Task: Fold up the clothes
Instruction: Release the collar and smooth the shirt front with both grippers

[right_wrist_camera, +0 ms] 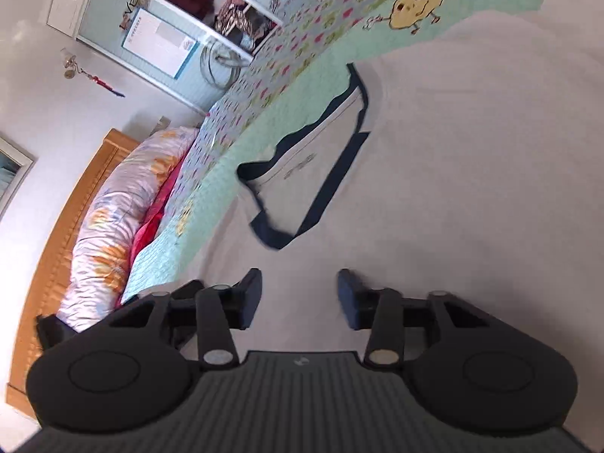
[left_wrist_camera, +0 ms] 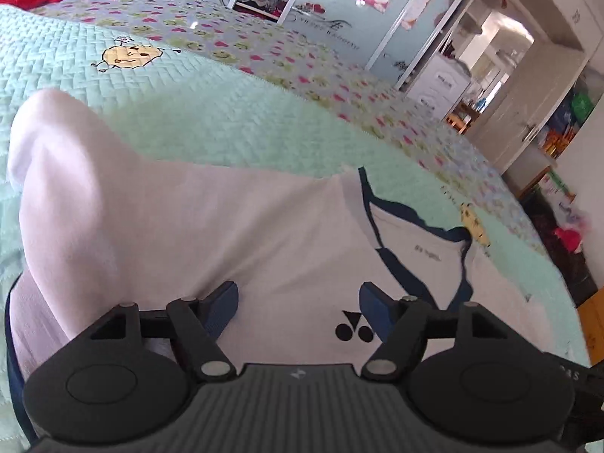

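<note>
Shirt (left_wrist_camera: 211,234), white with navy collar trim (left_wrist_camera: 400,271), spread flat on a mint quilt (left_wrist_camera: 226,128) covering the bed. Small black logo (left_wrist_camera: 353,326) on the chest, just below the collar, between the fingers of the left hand-held gripper (left_wrist_camera: 298,304). Left hand-held gripper released, jaws wide apart, hovering low over the chest, gripping nothing. One side of the shirt bulging up in a rounded fold at far left. Right hand-held gripper (right_wrist_camera: 300,296) likewise released, jaws apart, low over plain white cloth near the collar, with nothing between the pads. Heart-print sheet (left_wrist_camera: 302,64) beyond the quilt; flowered pillow (right_wrist_camera: 113,219) against a wooden headboard (right_wrist_camera: 56,249).
</note>
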Tool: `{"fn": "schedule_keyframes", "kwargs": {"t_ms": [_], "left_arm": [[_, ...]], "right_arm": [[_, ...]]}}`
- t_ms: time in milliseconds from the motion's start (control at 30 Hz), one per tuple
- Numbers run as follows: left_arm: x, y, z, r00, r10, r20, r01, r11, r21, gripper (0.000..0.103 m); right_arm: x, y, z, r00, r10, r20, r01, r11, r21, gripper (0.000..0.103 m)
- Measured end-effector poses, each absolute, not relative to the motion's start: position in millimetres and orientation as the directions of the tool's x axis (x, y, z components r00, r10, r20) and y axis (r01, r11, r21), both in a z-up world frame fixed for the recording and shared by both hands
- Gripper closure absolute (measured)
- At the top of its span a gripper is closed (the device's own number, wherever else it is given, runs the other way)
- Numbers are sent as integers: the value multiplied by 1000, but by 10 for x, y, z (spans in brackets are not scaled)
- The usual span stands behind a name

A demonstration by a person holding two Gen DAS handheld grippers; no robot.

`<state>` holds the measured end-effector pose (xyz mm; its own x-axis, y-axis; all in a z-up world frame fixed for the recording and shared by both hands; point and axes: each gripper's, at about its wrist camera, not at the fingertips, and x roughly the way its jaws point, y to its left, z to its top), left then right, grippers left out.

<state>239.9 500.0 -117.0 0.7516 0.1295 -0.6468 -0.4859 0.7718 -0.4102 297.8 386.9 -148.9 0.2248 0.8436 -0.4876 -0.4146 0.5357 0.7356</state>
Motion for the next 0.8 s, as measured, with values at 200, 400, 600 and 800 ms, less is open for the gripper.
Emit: {"fn": "schedule_keyframes", "kwargs": {"t_ms": [200,400,600,800], "left_arm": [[2210,4439,-916,750,87,-656,-402,847,-347,27],[1979,4287,-1197,719,178,-672,-410,889,-204,21],[1539,4418,-950,782,198,-591,-437,850,-295,24],[863,5175,-916,731,338,-592,-654,592,-470,24]], "right_arm": [[2566,4068,-1195,224,865,-449,-457,500,735,53],[2425,4259,-1424,262,851,-454,-508,522,685,83],[2176,4369,-1240,246,851,-463,-550,517,657,46],[1874,4452,-1427,309,840,-446,-700,518,491,46]]}}
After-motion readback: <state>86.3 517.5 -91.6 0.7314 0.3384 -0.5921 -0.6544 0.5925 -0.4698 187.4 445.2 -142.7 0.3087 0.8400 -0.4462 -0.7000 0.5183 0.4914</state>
